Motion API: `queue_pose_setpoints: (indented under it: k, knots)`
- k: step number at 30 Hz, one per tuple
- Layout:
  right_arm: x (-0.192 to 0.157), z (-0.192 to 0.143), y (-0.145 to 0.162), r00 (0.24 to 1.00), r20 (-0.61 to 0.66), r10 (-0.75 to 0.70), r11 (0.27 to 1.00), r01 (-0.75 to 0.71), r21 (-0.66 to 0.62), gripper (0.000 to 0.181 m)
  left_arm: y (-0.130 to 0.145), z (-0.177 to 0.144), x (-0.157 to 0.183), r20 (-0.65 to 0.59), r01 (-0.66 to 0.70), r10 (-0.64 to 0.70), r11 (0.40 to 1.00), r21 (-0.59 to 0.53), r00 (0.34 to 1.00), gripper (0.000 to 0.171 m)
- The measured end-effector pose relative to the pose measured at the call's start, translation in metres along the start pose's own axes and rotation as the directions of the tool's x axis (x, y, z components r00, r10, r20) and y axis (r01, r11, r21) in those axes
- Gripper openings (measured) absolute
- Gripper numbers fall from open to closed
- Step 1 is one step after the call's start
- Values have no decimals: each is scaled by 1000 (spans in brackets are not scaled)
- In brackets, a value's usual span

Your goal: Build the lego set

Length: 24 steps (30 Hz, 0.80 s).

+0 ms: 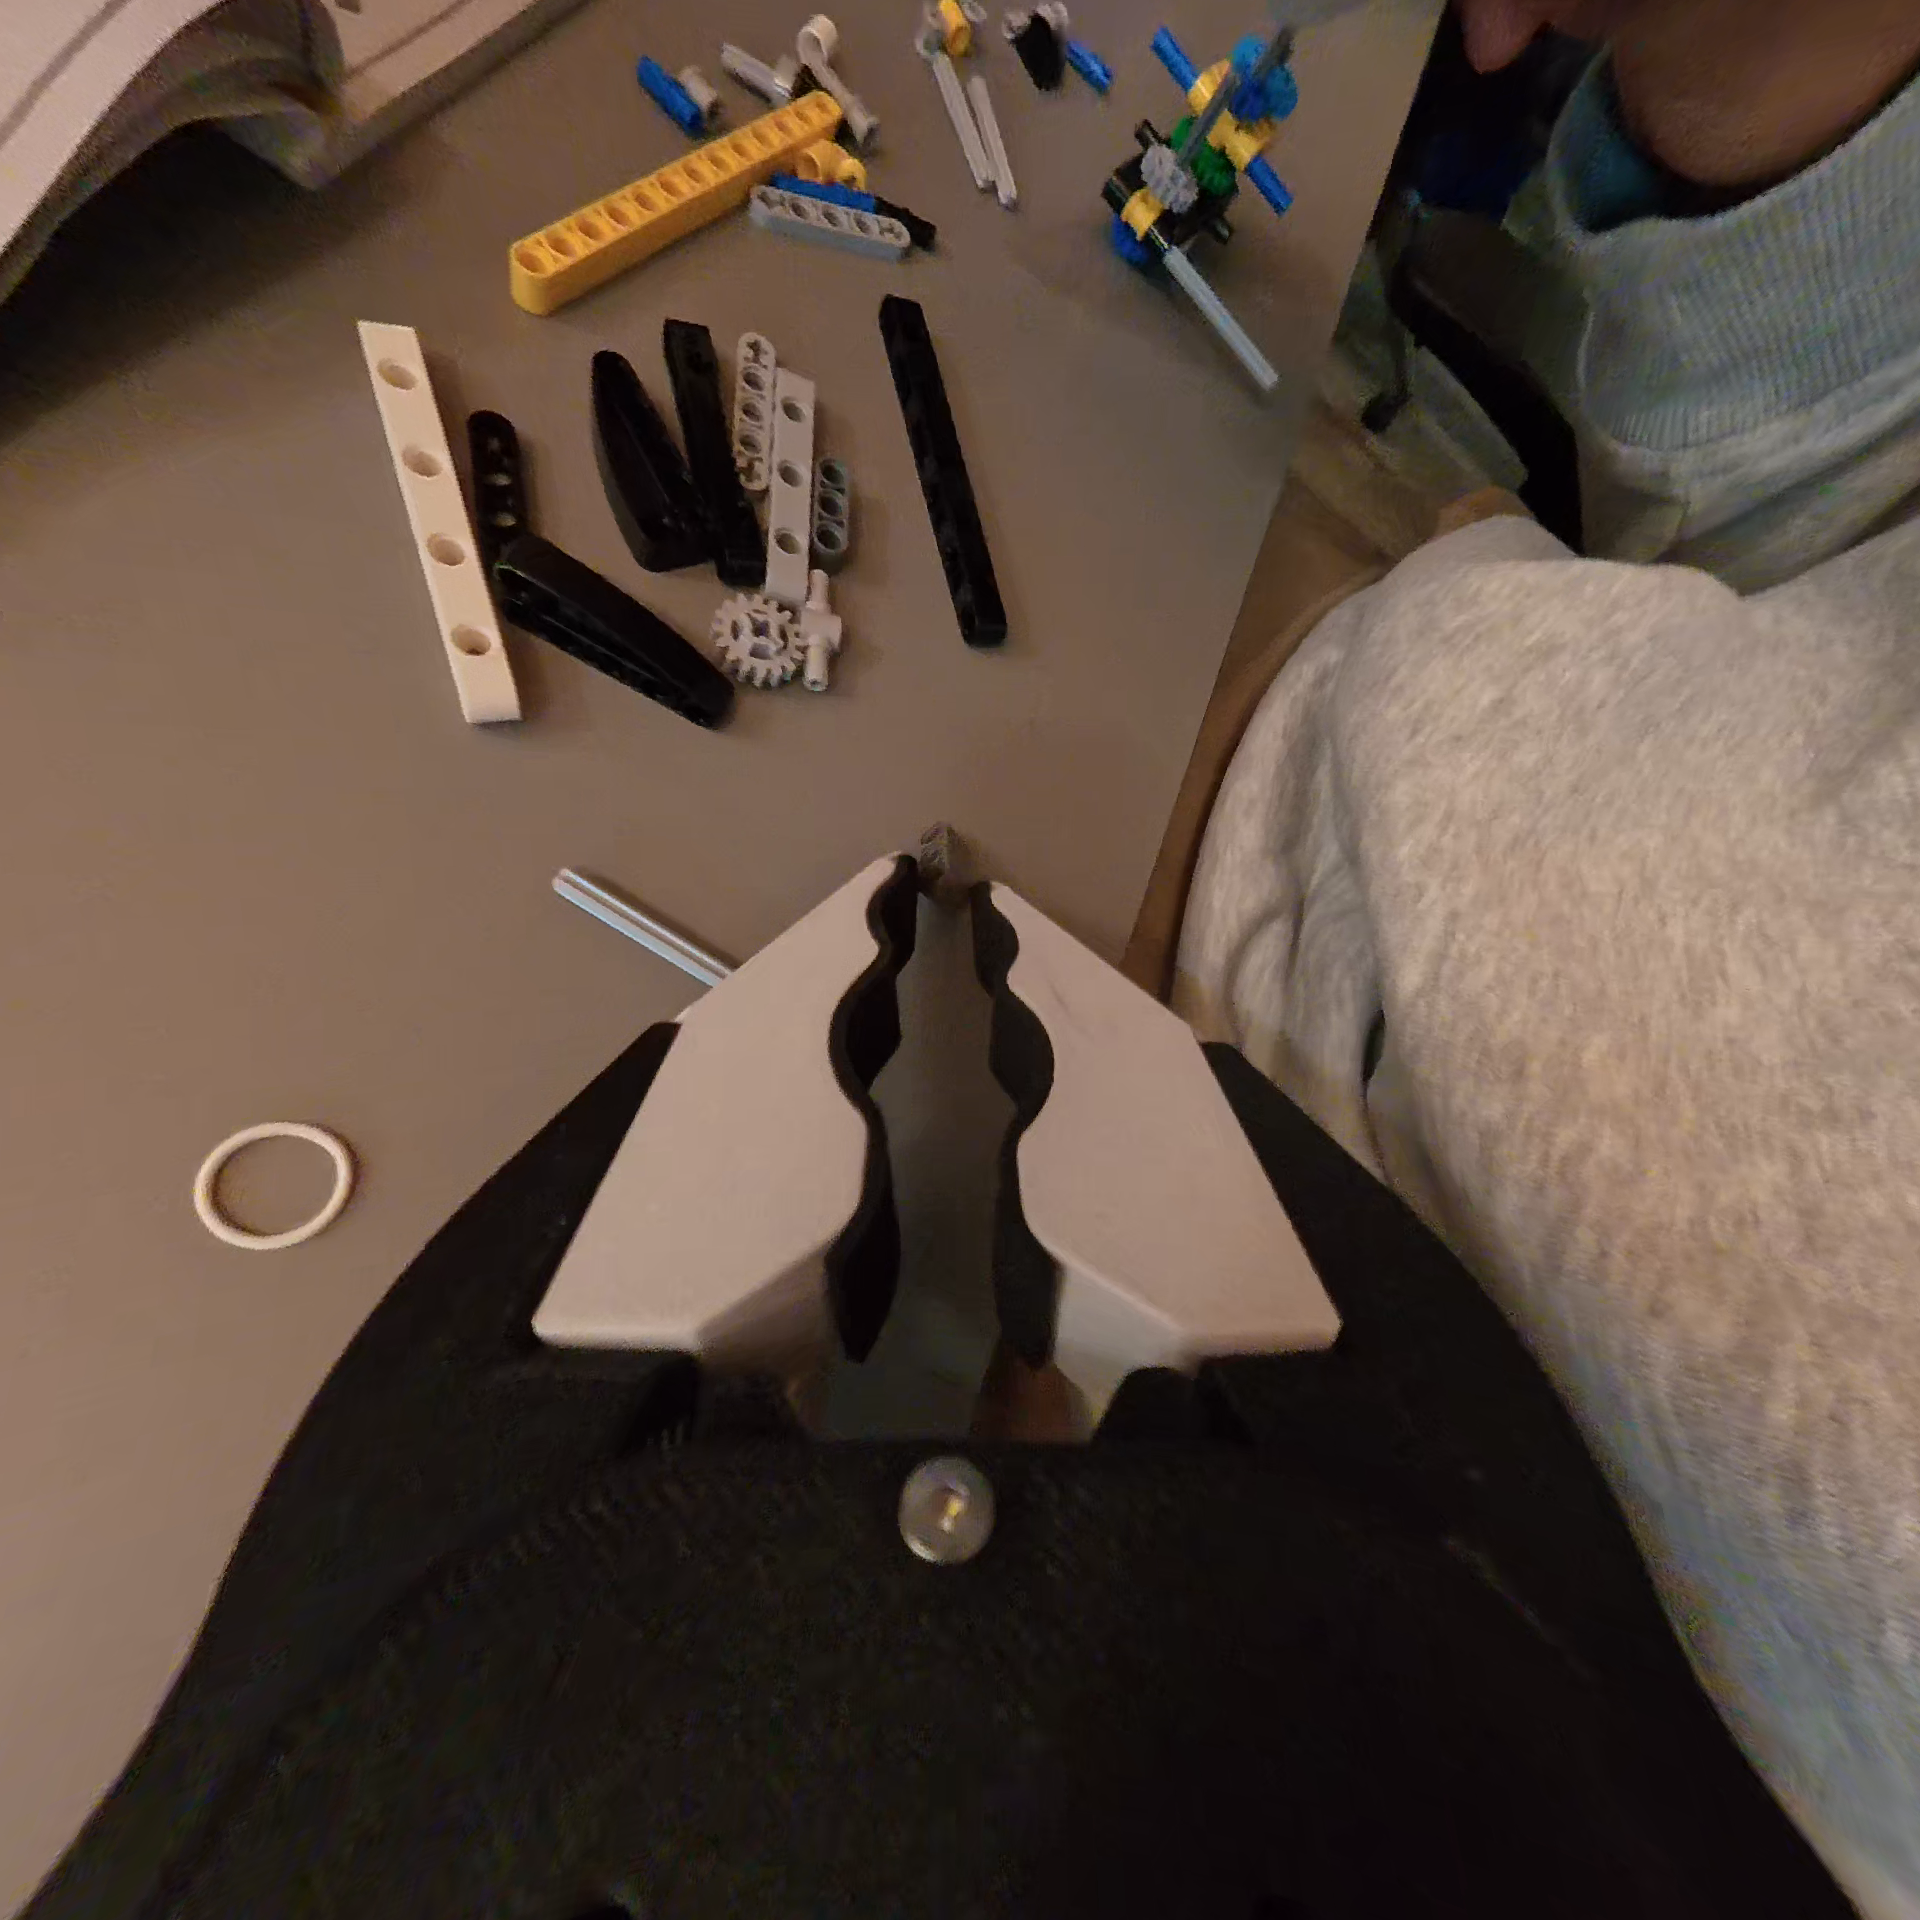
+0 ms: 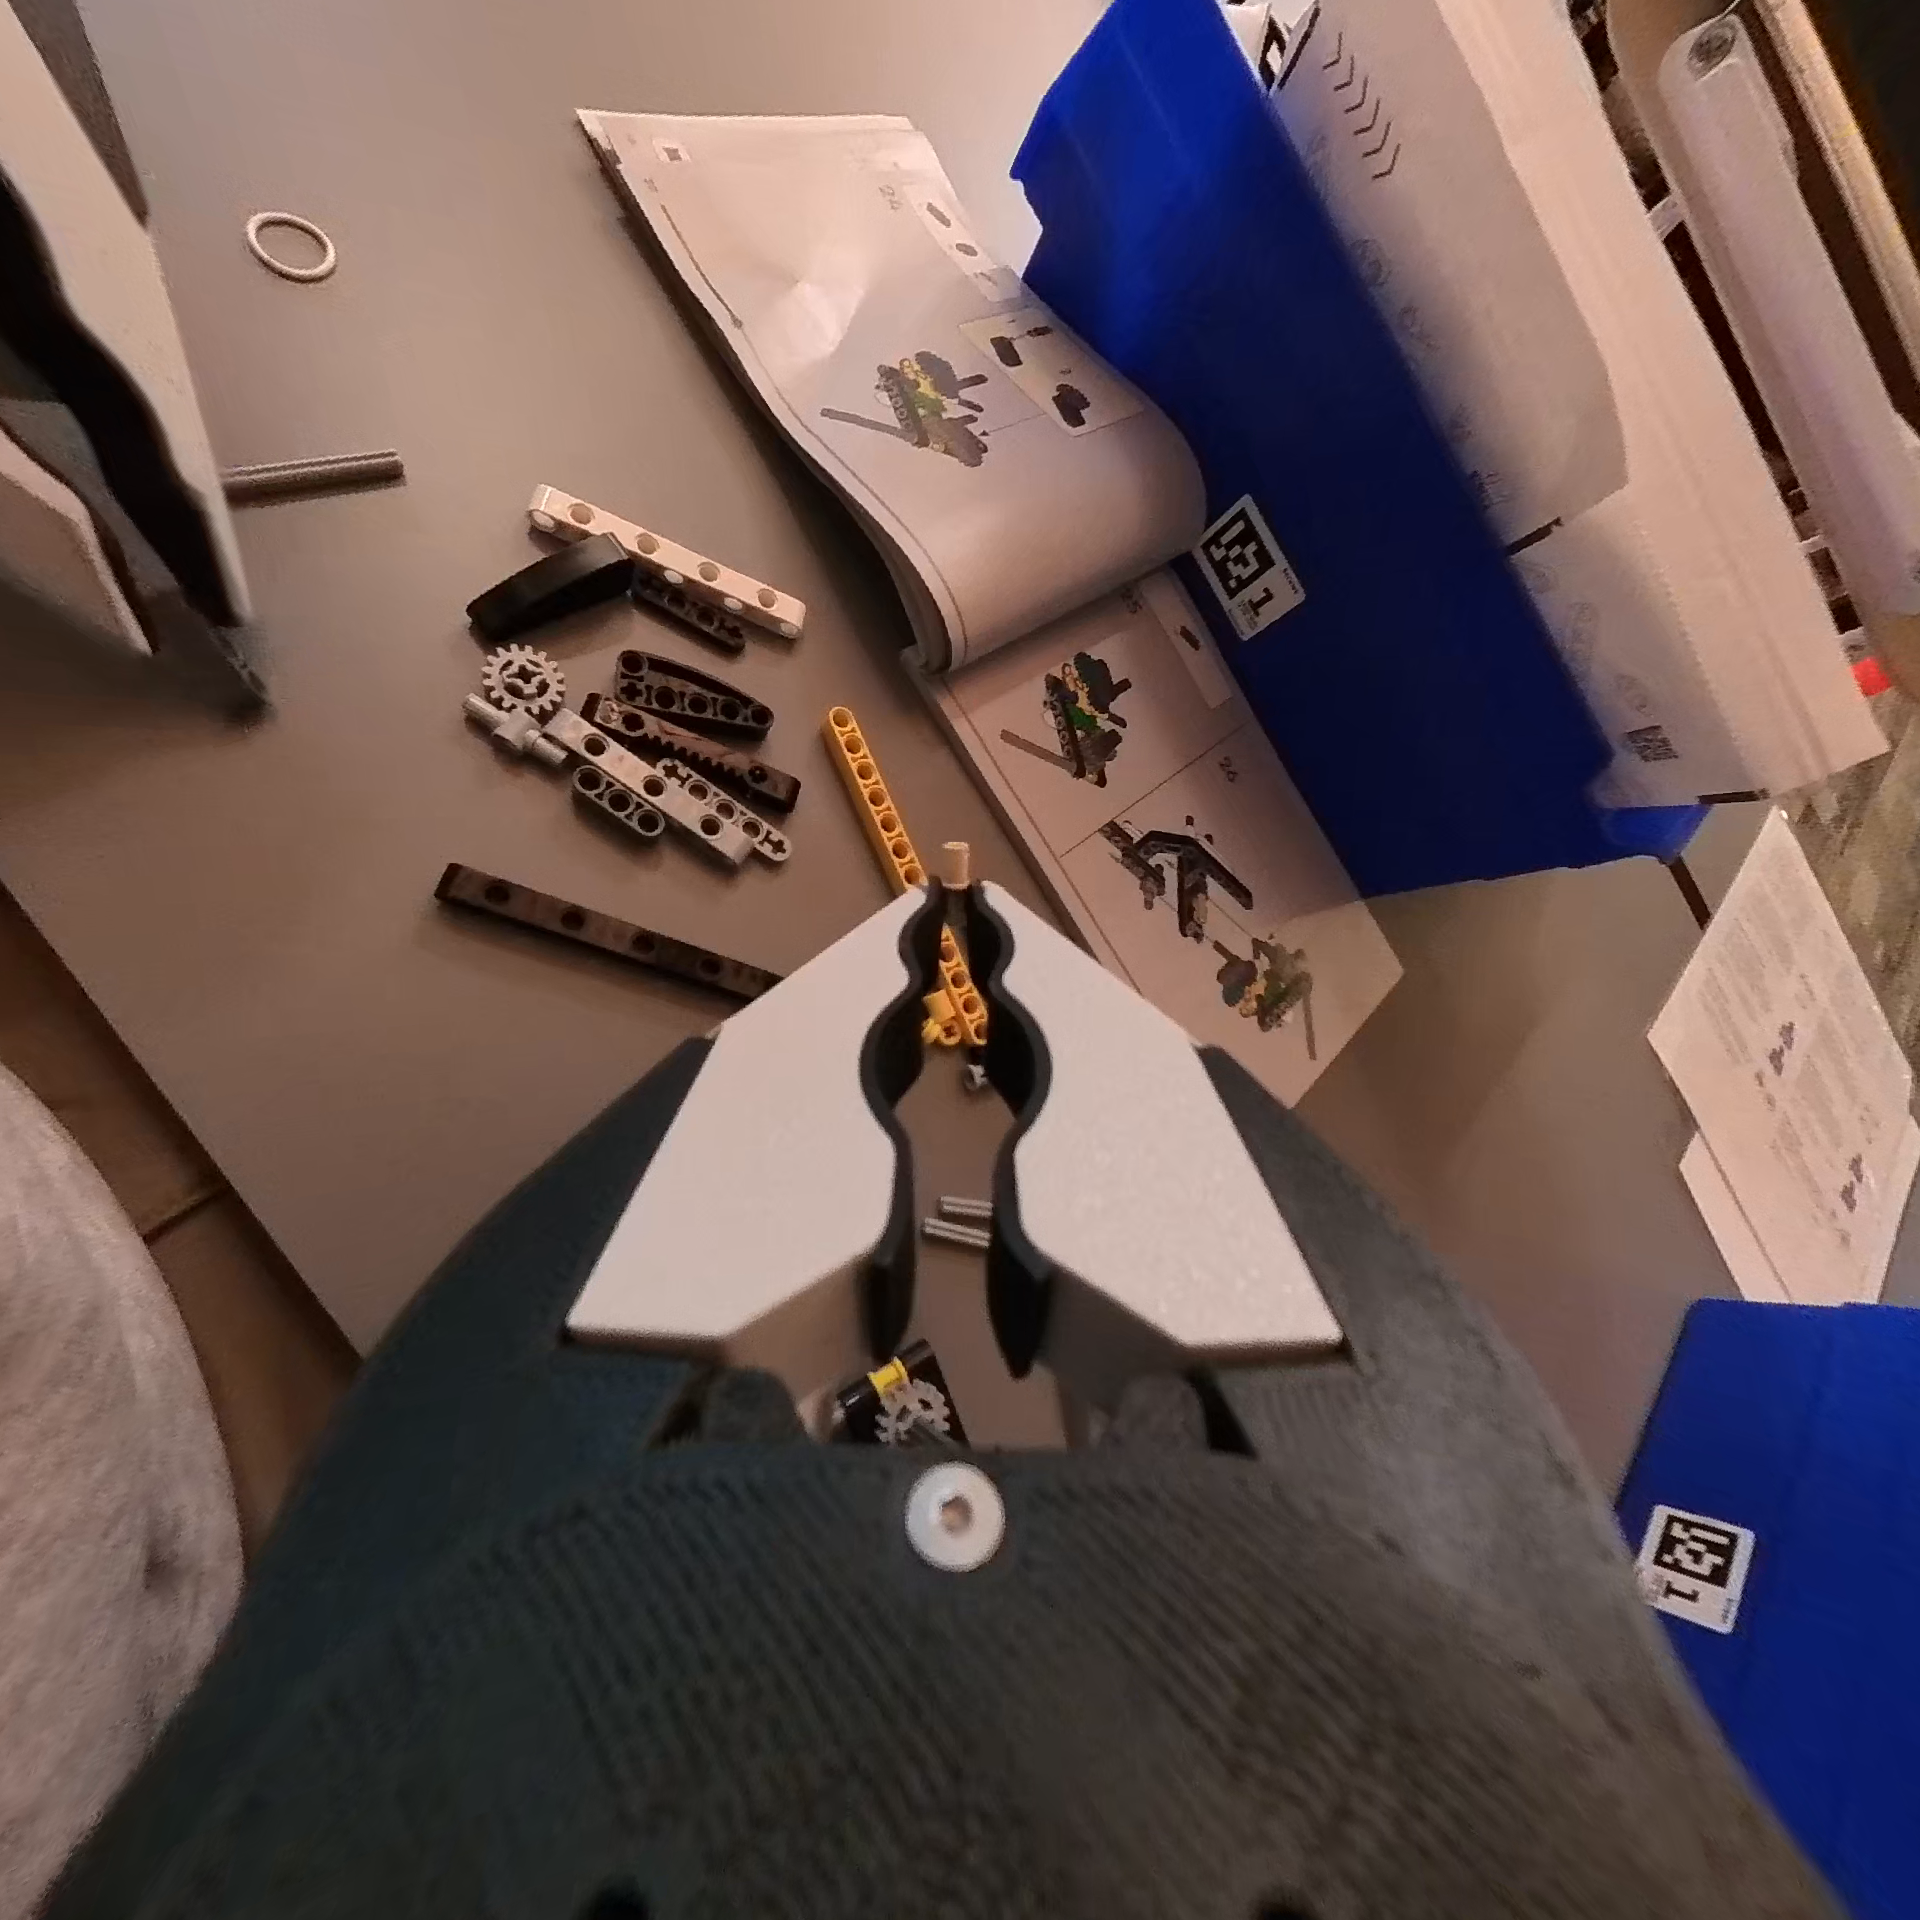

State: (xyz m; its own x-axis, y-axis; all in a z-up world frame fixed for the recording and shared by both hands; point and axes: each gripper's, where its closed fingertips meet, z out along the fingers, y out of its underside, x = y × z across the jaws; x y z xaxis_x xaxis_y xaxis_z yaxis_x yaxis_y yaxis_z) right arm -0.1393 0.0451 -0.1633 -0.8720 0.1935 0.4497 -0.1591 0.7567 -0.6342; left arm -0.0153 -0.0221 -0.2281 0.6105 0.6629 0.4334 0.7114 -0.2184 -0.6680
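My left gripper is shut on a small dark grey piece that sticks out past its tips, near the table's edge. My right gripper is shut on a small tan peg, above the long yellow beam. The part-built assembly of black, yellow, blue and green parts stands far right in the left wrist view. The yellow beam lies beside it. A pile of loose parts holds a white beam, black beams and a grey gear.
The open instruction booklet lies beyond the parts, against a blue bin. Another blue bin is at the right. A white ring and a grey axle lie on the table. A person's grey sleeve fills the right. There is about 15 cm between the tips of the two grippers.
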Motion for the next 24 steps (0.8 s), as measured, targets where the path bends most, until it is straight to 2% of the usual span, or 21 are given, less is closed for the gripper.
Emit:
queue_pose_setpoints:
  k: [8, 24]
  knots:
    - [1, -1, 0, 1000, -4, -1, 1000, 1, 3, 2, 5, 3, 4, 16, -76, 77, 996, -44, 997, 9]
    - [-2, -2, -2, 1000, 10, 5, 1000, -5, 19, 2, 1, 7, 1, 40, -73, 74, 997, -28, 996, 7]
